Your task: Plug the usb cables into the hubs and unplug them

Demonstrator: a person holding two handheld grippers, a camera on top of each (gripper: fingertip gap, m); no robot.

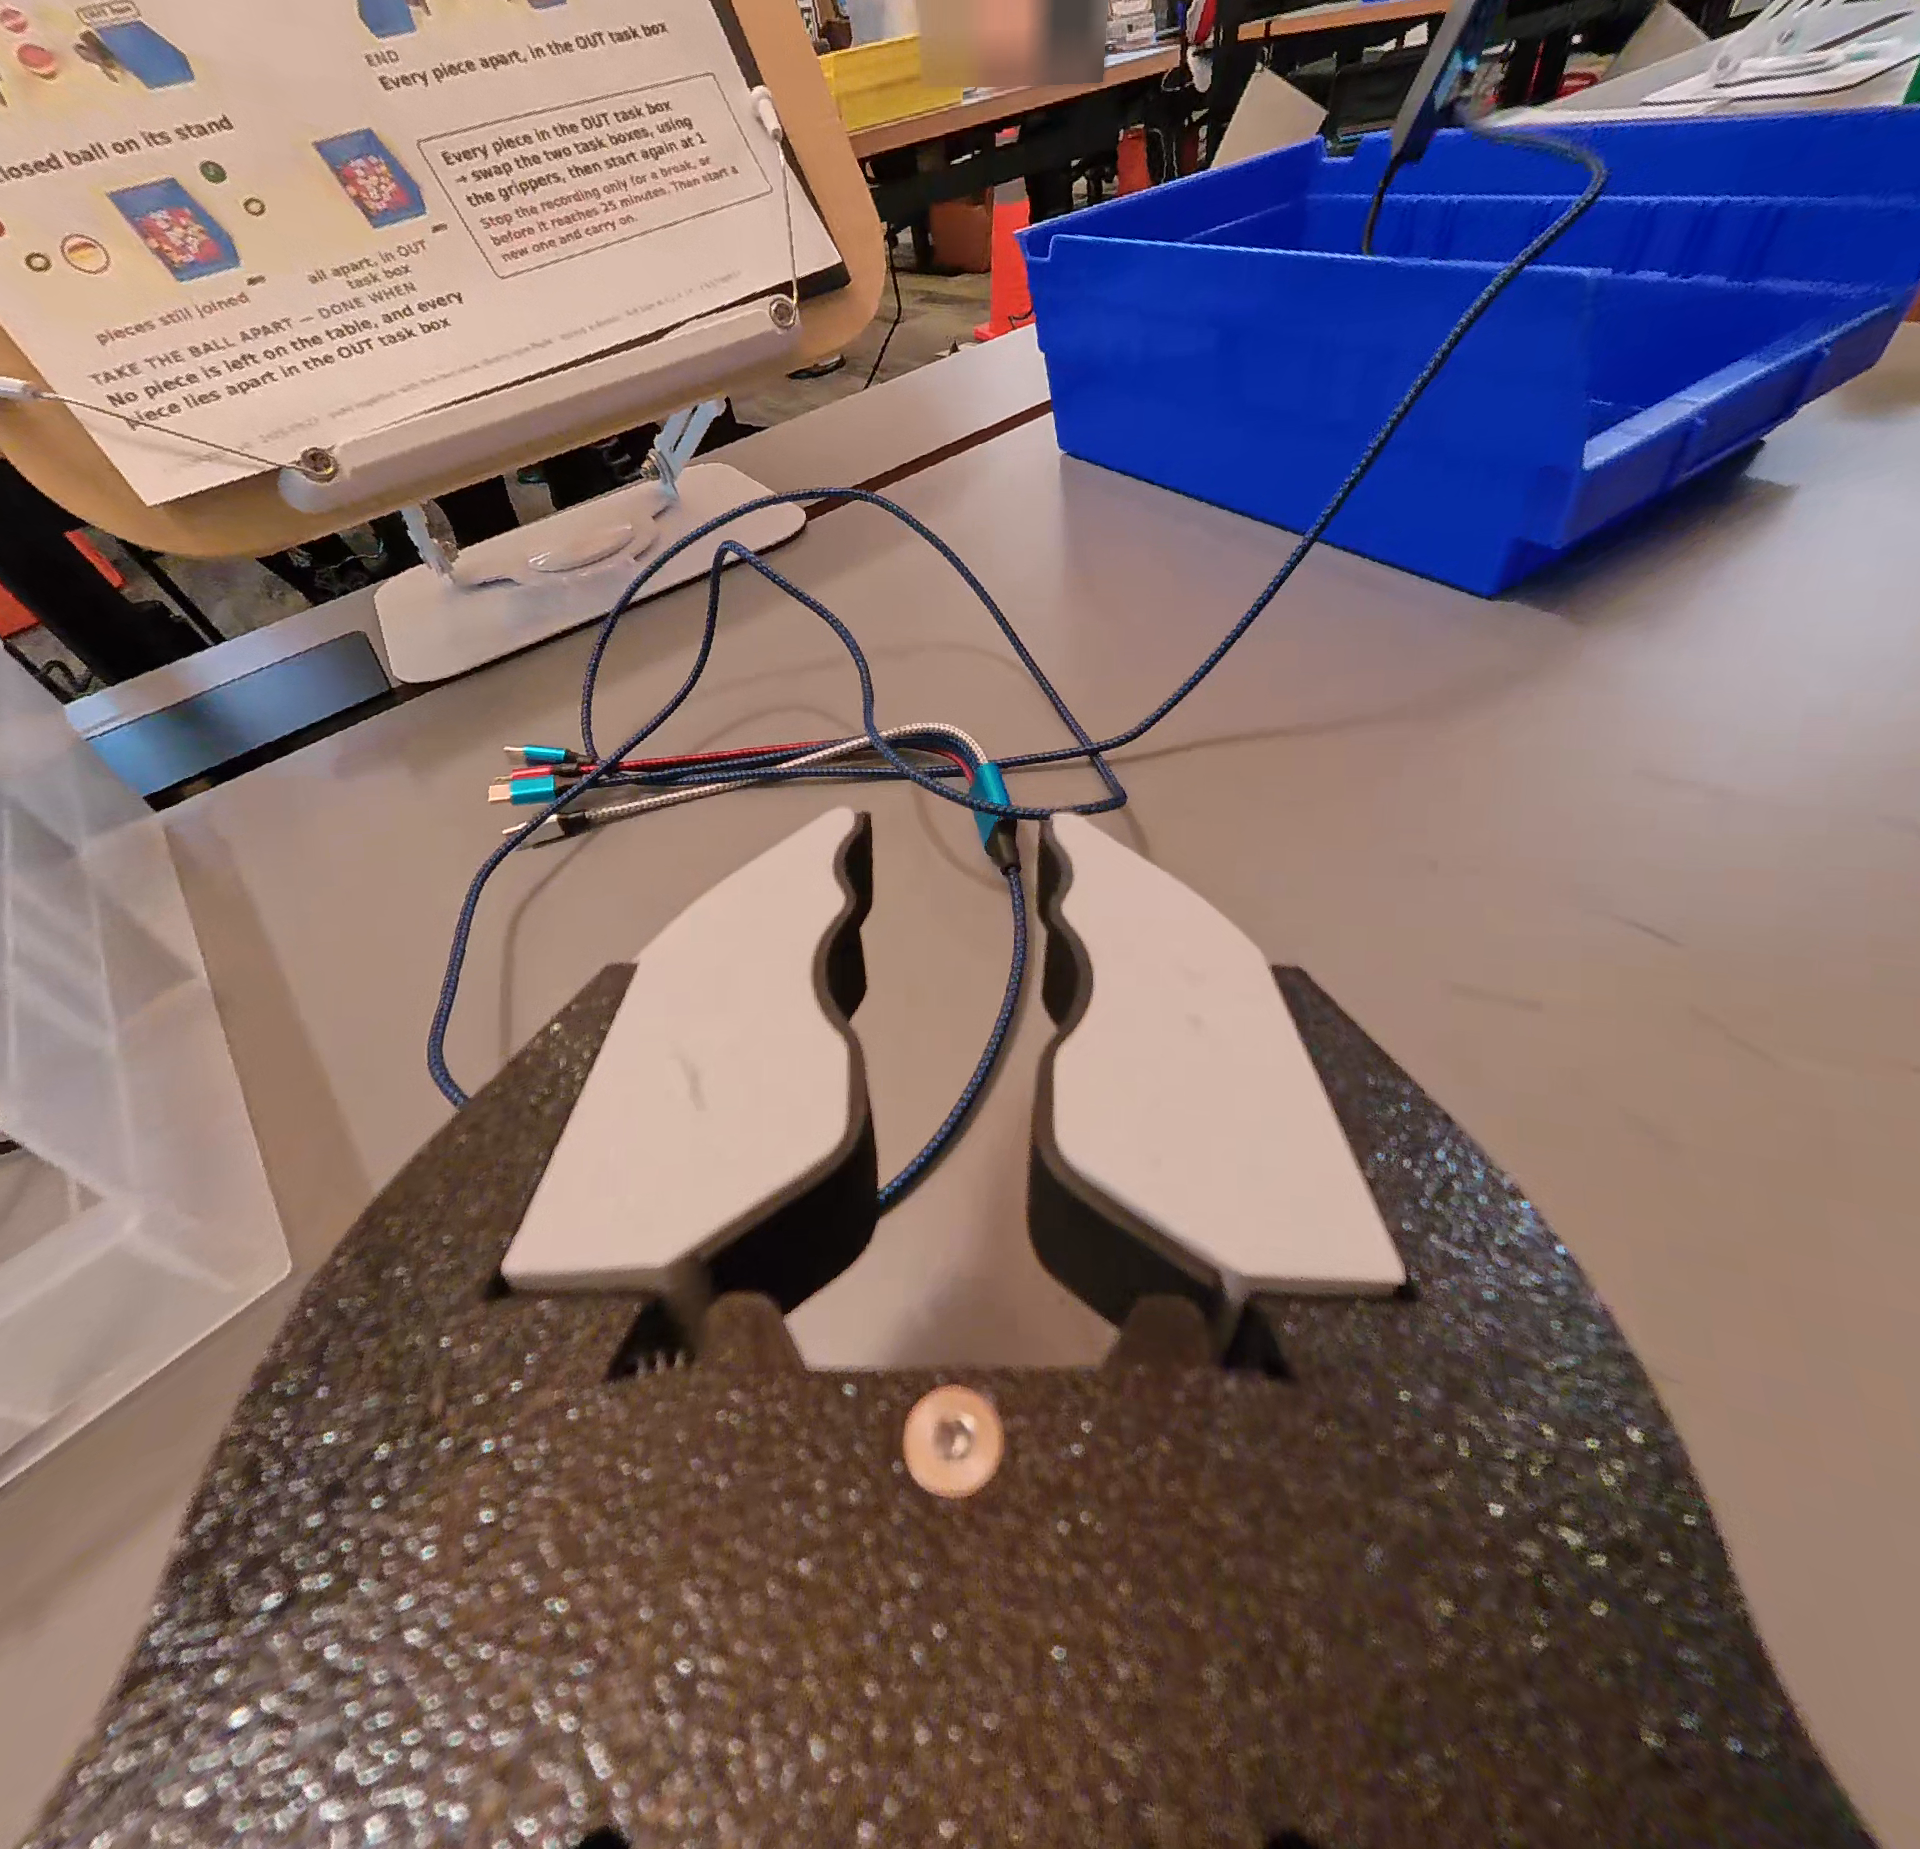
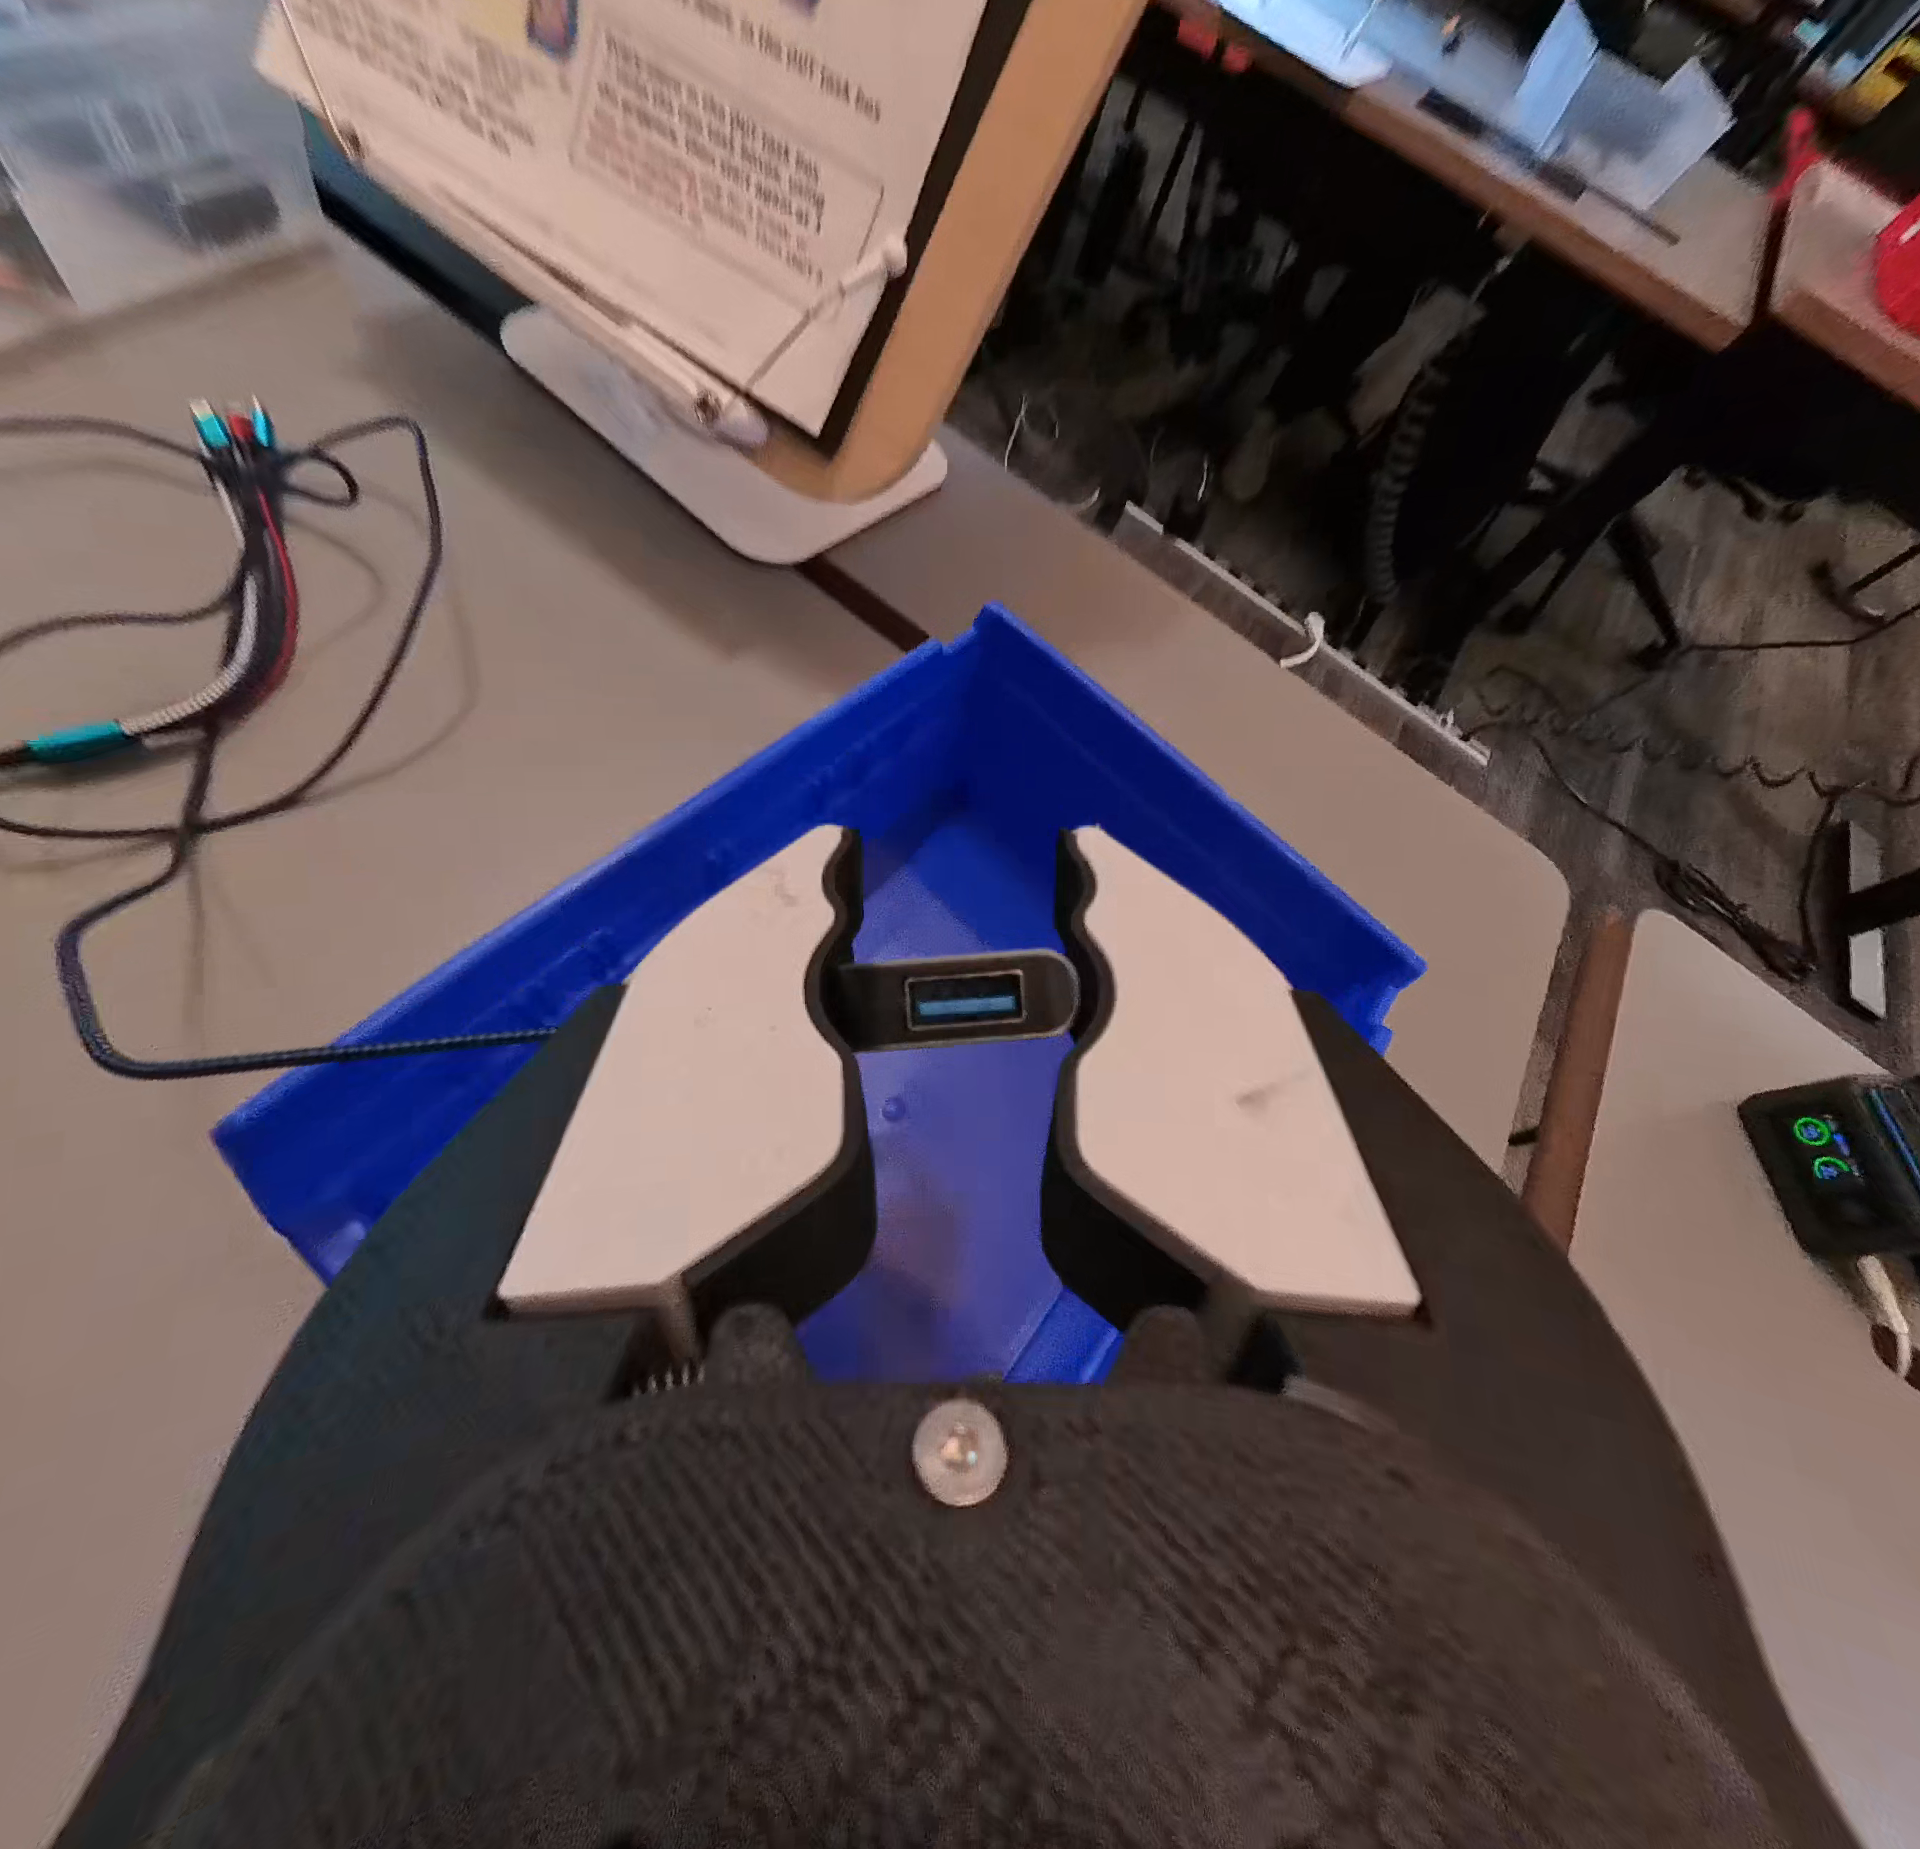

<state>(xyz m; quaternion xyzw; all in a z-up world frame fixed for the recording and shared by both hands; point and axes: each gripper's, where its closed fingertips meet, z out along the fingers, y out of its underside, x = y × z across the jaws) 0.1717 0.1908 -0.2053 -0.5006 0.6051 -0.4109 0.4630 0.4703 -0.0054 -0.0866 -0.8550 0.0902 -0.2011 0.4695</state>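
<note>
A grey tabletop [image 1: 1455, 916] fills both views, with cluttered workshop benches in the upper right of each. At upper left, a printed instruction sheet on a white stand [image 1: 582, 552] sits near the table's far edge. A blue plastic bin [image 1: 1455, 376] occupies the upper right of the left wrist view. The left gripper [image 1: 954, 838] hangs open, holding nothing, a blue braided multi-head USB cable [image 1: 727, 771] running loose between its fingers. The right gripper [image 2: 956, 843], over the bin's corner, is clamped on a dark slim USB hub [image 2: 961, 999]. Bare tabletop surrounds the cable.
</note>
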